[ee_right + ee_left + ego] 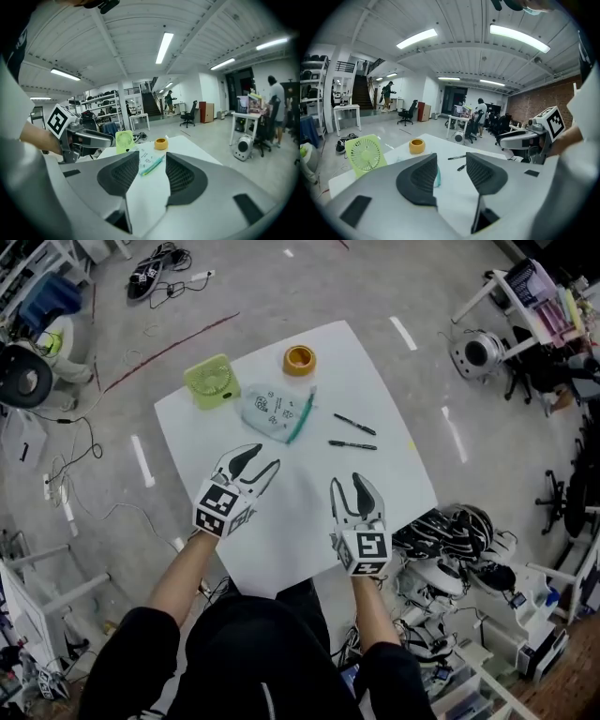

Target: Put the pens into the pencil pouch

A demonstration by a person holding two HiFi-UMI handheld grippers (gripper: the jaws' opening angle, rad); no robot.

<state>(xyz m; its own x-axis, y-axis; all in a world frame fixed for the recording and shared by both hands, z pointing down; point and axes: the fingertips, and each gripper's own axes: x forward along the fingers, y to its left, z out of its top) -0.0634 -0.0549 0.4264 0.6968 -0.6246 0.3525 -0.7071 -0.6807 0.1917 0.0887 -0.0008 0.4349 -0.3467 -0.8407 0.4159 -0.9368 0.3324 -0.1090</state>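
Note:
A clear pencil pouch (pixel 265 412) lies on the white table (pixel 375 390), with a teal pen (pixel 302 415) resting along its right side. Two black pens (pixel 354 425) (pixel 352 444) lie to the right of the pouch. My left gripper (pixel 260 461) hovers open near the table's middle, short of the pouch, with nothing between its jaws. My right gripper (pixel 348 484) is open and empty, just below the nearer black pen. The left gripper view shows both black pens (pixel 456 157) beyond its jaws. The pouch (pixel 145 157) and teal pen (pixel 152 166) lie ahead in the right gripper view.
A small green fan (pixel 213 381) stands at the table's back left and an orange ring-shaped roll (pixel 299 359) at the back edge. Cables and shoes lie on the floor around, and helmets and gear are piled at the table's right (pixel 459 531).

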